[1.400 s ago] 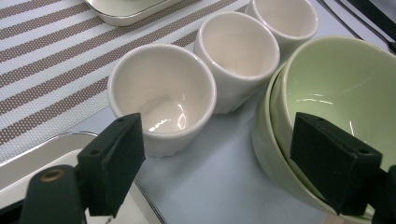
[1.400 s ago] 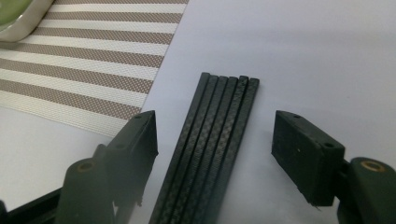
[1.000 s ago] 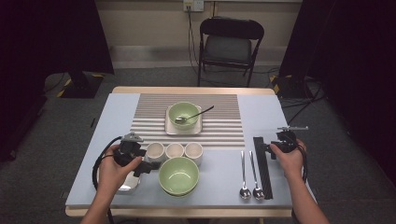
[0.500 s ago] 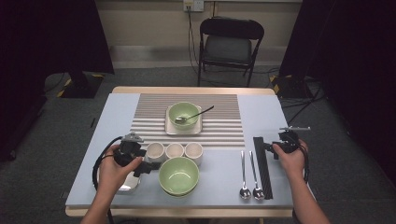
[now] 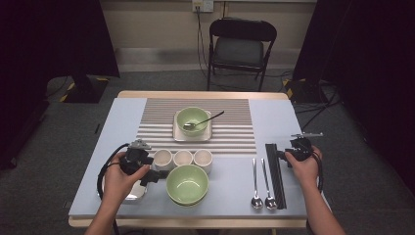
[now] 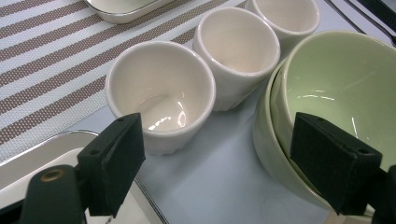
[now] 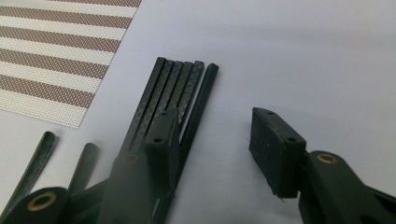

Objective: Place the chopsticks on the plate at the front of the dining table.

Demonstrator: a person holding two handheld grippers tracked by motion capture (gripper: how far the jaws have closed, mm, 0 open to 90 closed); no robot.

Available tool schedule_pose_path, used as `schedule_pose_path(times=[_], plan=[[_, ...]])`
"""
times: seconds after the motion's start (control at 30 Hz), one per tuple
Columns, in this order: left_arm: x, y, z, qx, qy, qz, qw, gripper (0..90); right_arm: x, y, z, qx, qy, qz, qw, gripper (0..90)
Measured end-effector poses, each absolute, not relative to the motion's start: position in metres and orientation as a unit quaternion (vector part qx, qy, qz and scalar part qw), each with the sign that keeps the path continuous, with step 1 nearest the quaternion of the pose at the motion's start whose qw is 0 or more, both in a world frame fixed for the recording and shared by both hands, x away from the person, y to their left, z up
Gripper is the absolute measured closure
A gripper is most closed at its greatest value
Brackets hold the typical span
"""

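Right gripper view: right hand-held gripper [image 7: 212, 140] jaws closing, unclamped, astride outermost black chopstick [image 7: 198, 105].

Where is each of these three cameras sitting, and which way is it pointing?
High view: above the person's table edge, facing forward and down; both forearms, left gripper, right gripper.
Left gripper view: rides that gripper, between its fingers, facing white cups and green bowls.
Right gripper view: rides that gripper, facing black chopsticks, fingers apart.
Shared: cups, bowls, chopsticks, striped mat.
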State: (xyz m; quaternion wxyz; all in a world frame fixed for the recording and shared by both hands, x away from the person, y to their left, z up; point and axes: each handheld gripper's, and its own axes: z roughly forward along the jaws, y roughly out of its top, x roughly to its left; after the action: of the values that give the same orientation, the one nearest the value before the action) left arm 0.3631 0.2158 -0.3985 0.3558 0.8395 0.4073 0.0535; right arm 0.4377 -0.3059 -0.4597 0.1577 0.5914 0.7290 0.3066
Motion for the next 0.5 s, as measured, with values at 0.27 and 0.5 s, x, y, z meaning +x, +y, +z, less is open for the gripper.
schedule_pose_path(times=[0.27,0.5], plan=[[0.3628,0.2159,-0.3980,0.840,0.408,0.055,0.354,17.6,0.4374,-0.3047,-0.4599,0.586,0.735,0.296,0.170,57.8],[0.3624,0.2157,-0.3980,0.840,0.408,0.055,0.353,17.6,0.4370,-0.2988,-0.4604,0.568,0.752,0.273,0.193,58.7]])
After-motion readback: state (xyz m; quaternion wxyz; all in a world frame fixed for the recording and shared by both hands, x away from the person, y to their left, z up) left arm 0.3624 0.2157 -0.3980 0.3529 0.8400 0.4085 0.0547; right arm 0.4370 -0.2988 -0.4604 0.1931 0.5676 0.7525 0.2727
